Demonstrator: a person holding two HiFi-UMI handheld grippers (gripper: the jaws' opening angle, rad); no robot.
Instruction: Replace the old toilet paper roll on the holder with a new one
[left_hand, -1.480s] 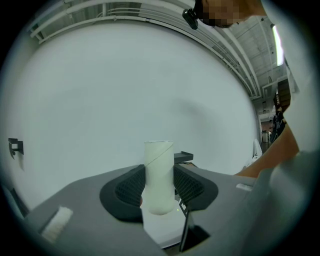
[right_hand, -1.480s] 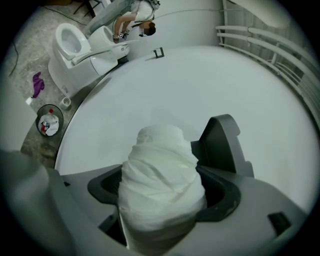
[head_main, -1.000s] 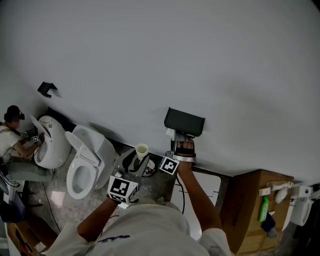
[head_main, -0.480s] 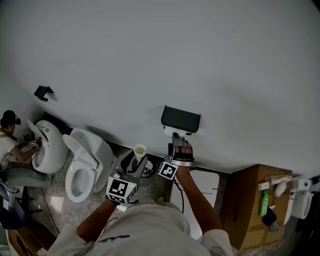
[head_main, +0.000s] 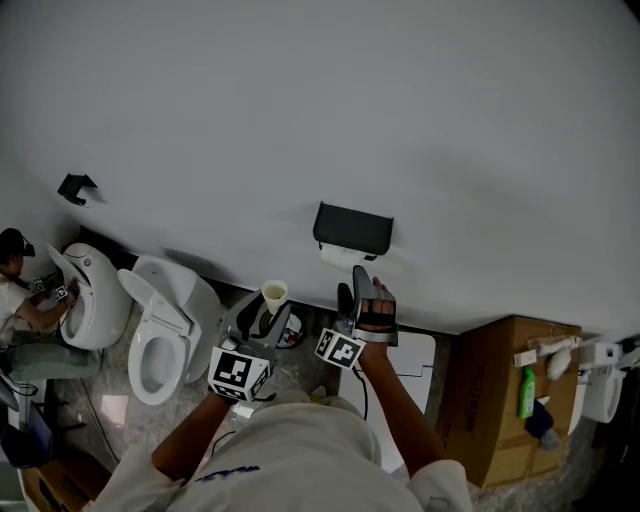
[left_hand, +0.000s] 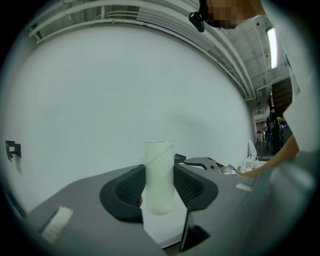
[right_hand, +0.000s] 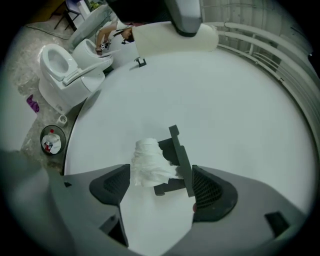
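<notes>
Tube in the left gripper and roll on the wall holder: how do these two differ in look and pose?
The tube is smooth and cream; the roll is white and crumpled. The tube stands upright, clamped between the jaws of the left gripper; the roll hangs sideways on the black holder, ungripped. Both are roughly cylindrical.

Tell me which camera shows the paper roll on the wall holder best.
The right gripper view: the paper roll sits centre frame, crumpled and white against the black holder. The head view shows it only as a small white shape under the holder. The left gripper view does not show it.
</notes>
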